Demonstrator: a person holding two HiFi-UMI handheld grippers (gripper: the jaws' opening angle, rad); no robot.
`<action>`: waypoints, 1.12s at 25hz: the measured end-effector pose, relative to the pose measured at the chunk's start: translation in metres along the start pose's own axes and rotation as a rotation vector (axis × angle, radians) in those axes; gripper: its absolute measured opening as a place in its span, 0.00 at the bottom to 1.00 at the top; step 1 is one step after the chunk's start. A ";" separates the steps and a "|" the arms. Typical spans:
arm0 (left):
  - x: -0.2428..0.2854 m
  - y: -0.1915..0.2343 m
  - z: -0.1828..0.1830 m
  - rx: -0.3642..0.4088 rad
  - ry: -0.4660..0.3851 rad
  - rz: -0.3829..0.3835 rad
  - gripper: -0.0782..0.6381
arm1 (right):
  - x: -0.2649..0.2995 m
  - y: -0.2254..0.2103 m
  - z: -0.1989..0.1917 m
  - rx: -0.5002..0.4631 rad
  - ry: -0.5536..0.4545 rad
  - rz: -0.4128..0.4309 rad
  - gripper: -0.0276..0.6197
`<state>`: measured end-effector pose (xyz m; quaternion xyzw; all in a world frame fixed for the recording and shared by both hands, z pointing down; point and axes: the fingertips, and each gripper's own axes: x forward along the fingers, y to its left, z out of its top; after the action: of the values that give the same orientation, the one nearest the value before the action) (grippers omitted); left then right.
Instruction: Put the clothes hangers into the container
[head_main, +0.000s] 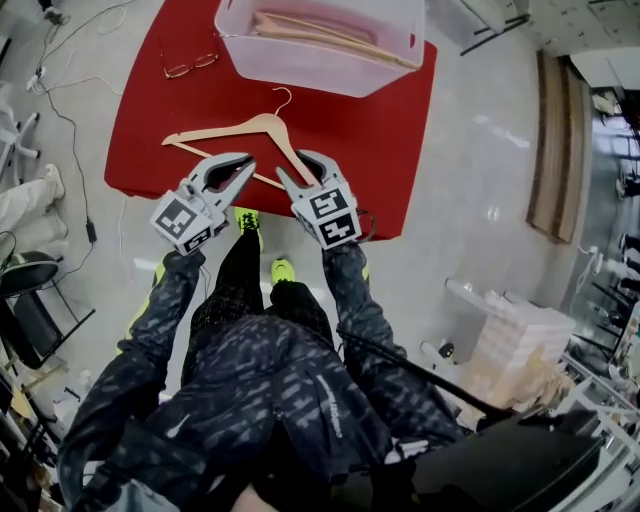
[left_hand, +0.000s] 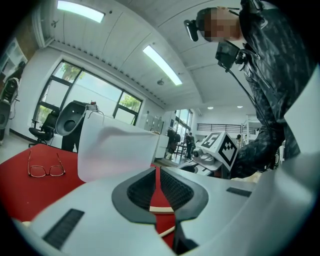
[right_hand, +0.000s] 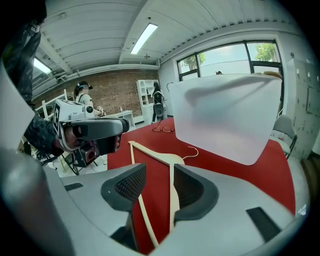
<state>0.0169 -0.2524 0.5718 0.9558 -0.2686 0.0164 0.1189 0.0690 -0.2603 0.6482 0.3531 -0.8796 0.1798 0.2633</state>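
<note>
**One hanger on the red table, both tongs at its near side**

A single wooden hanger (head_main: 265, 121) lies flat near the middle of the red table (head_main: 150, 110), with its hook pointing far, toward the container (head_main: 320, 75). Its right arm slants down to the table's near edge, and its lower bar runs just in front of the tongs.

The right gripper (head_main: 292, 165) stands wide and tilts down over that right arm. In the right gripper view the arm (right_hand: 172, 200) runs between the jaws, close beside the right-hand pad, and nothing clamps it. The left gripper (head_main: 248, 165) is just beside it to the left, held level. Its jaws are narrow but apart, and the gap shows only red cloth and a strip of the hanger bar (left_hand: 161, 209).

A band of bare cloth separates the hook from the near wall of the container. The one translucent container sits at the far edge, toward the table's right corner. It holds pale wooden hangers (head_main: 320, 35), but I cannot count them through the wall.

One pair of glasses (head_main: 190, 65) lies far left, just beside the container and well apart from the hanger. The cloth left of the hanger is bare out to the table's left edge. Pale floor stretches to the right of the table, and cables (head_main: 70, 120) trail along the floor on the left.
</note>
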 end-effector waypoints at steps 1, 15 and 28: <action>0.001 0.002 -0.002 0.000 0.000 -0.003 0.13 | 0.004 -0.002 -0.003 0.004 0.011 0.000 0.29; 0.009 0.025 -0.027 -0.027 0.013 -0.008 0.13 | 0.046 -0.028 -0.048 0.013 0.155 -0.035 0.35; 0.007 0.039 -0.034 -0.048 0.007 0.001 0.13 | 0.061 -0.038 -0.070 -0.011 0.245 -0.081 0.36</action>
<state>0.0034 -0.2802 0.6143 0.9524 -0.2691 0.0134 0.1429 0.0825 -0.2835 0.7454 0.3622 -0.8269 0.2060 0.3775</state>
